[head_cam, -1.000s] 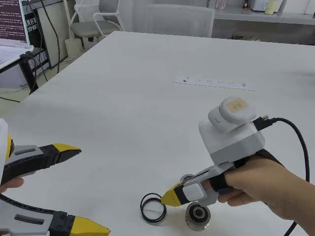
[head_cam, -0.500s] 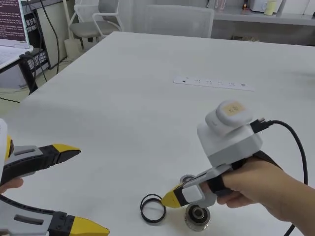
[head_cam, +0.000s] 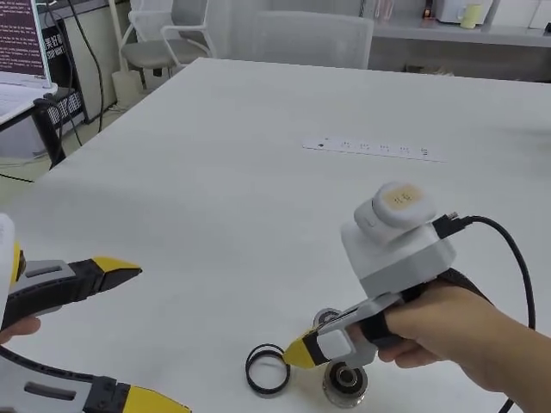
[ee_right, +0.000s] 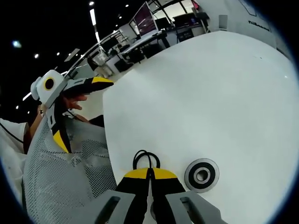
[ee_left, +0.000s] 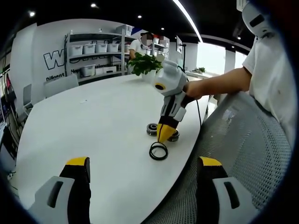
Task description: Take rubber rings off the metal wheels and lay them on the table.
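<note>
On the table (head_cam: 258, 172), rubber rings (head_cam: 267, 371) lie beside metal wheels (head_cam: 346, 384).

Bright, even ceiling light falls on the white table (head_cam: 215, 189), leaving only a soft, faint shadow under the right gripper (head_cam: 294, 353). A strip lamp (ee_left: 187, 18) glares in the left gripper view. The 2 gripper views bend strongly toward their edges.
</note>
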